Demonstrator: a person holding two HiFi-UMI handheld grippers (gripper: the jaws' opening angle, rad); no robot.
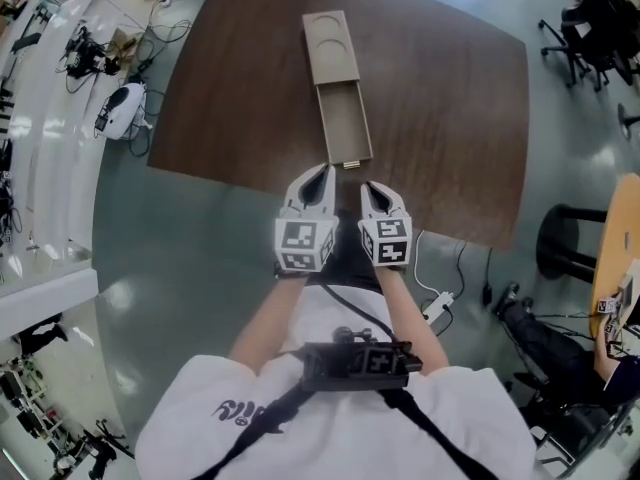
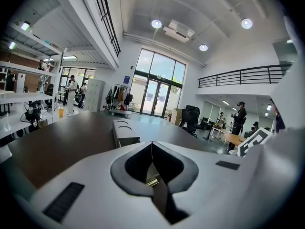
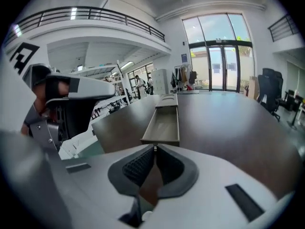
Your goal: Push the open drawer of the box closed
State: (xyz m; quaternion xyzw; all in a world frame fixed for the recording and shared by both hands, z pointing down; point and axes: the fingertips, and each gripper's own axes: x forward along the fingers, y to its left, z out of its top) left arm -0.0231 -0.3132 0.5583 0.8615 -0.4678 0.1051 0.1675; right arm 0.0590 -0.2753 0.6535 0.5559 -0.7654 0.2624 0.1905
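A long tan box (image 1: 331,46) lies on the dark wooden table (image 1: 440,118), its open drawer (image 1: 344,123) pulled out toward me, the drawer front near the table's near edge. In the right gripper view the drawer (image 3: 166,125) lies straight ahead with the box (image 3: 167,99) behind it. The left gripper view shows the box (image 2: 123,129) ahead and left. My left gripper (image 1: 319,173) is shut and empty, just left of the drawer front. My right gripper (image 1: 369,186) is shut and empty too, just short of the drawer front on its right.
Office chairs (image 1: 590,28) stand at the far right and a round stool (image 1: 565,238) at the right. A white bench (image 1: 45,168) with cables and gear runs along the left. A power strip (image 1: 437,306) lies on the floor by my right arm.
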